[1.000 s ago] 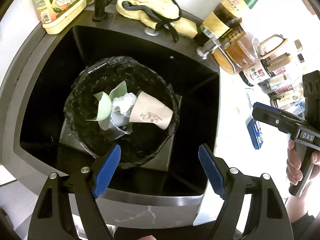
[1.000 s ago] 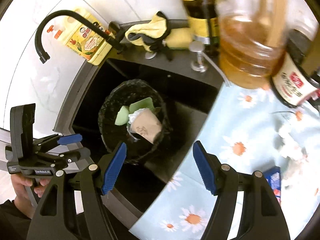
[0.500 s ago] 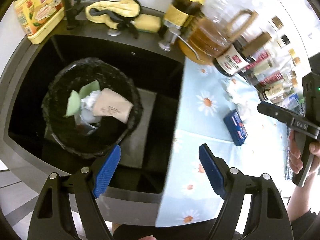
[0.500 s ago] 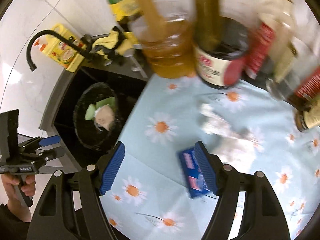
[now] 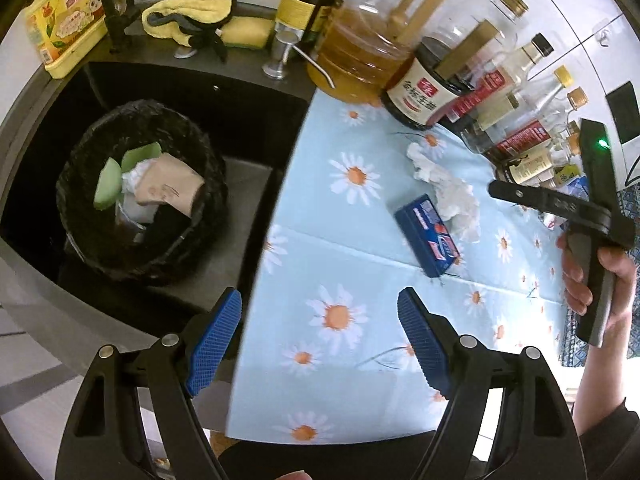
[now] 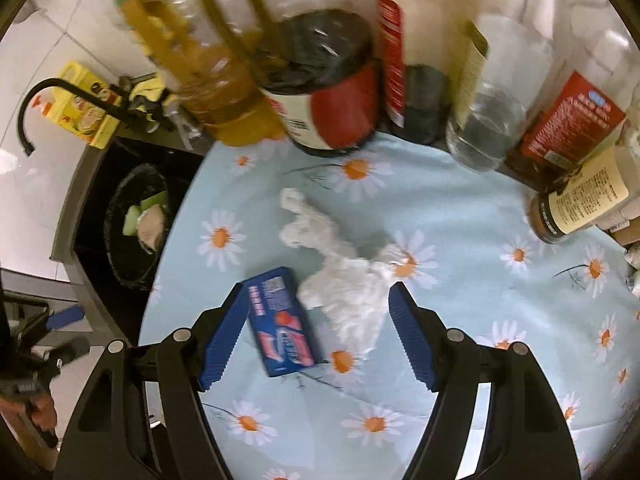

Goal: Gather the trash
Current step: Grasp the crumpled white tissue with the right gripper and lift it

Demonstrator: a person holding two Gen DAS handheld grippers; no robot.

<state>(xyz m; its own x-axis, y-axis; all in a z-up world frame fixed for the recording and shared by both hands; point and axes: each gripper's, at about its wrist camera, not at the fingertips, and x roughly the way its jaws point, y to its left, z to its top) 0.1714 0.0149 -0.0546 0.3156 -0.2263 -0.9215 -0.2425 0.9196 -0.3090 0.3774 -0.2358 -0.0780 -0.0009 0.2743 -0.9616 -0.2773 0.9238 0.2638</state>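
In the right wrist view, the right gripper (image 6: 316, 334) hangs with jaws spread wide over the worktop (image 6: 460, 216); the blue box (image 6: 280, 326) and crumpled tissue (image 6: 348, 292) lie between them at lower centre. The left gripper (image 5: 320, 338), jaws released, holds nothing; the bin (image 5: 208, 168) sits left of frame.

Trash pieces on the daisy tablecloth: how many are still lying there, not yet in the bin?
2. A blue box lies between the open right gripper fingers; crumpled white tissue touches its right side. Bottles may hide more.
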